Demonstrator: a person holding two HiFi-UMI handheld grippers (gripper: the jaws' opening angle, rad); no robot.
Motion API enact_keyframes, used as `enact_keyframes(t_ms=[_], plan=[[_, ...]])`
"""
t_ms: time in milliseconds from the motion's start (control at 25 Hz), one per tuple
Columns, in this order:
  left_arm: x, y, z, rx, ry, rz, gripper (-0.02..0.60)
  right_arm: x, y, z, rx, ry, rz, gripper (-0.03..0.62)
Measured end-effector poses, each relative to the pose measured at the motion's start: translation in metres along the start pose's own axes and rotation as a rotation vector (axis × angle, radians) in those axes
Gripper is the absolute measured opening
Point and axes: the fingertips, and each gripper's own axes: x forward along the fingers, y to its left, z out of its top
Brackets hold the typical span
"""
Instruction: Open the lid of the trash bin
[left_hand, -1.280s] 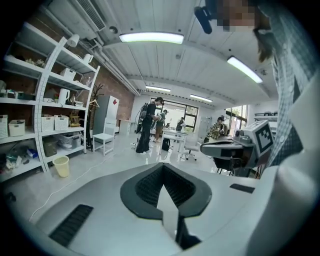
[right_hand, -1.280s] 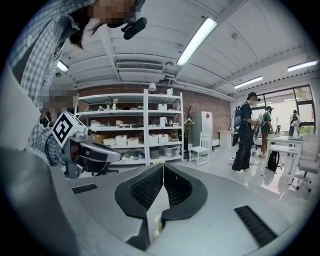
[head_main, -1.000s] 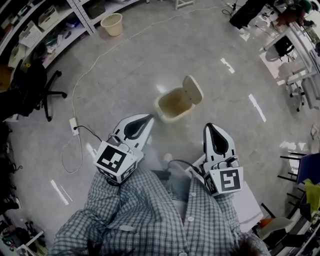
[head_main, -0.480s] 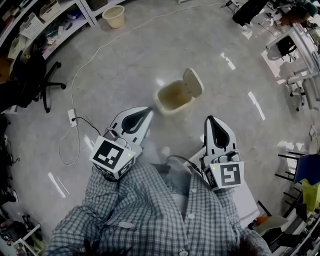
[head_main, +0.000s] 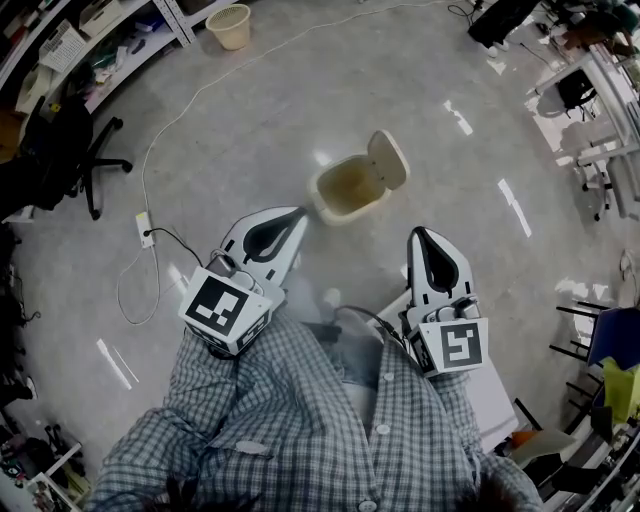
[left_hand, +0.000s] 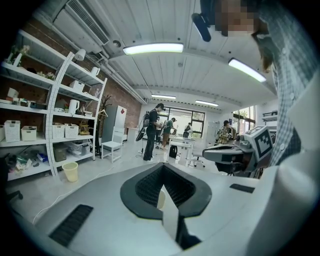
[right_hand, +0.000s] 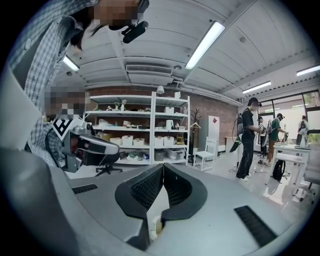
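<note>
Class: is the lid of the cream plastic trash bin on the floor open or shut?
Open: the lid stands raised behind the cream plastic trash bin, whose inside shows.

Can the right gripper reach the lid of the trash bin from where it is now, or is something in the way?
Probably yes, with a lean forward. The right gripper is apart from the trash bin, only bare floor lies between them, and the lid stands open.

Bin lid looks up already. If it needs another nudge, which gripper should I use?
Right, probably. The lid stands open on the trash bin's right side, roughly ahead of the right gripper. The left gripper points at the opposite corner. Both are shut and empty.
</note>
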Motion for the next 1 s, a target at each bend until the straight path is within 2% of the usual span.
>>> enact_keyframes(t_ms=[1000], plan=[[0.0001, 0.0005, -0.0045, -0.003, 0.008, 0.006, 0.005, 0.0045, 0.0041, -0.0061, 0.02, 0.025, 0.014, 0.02]])
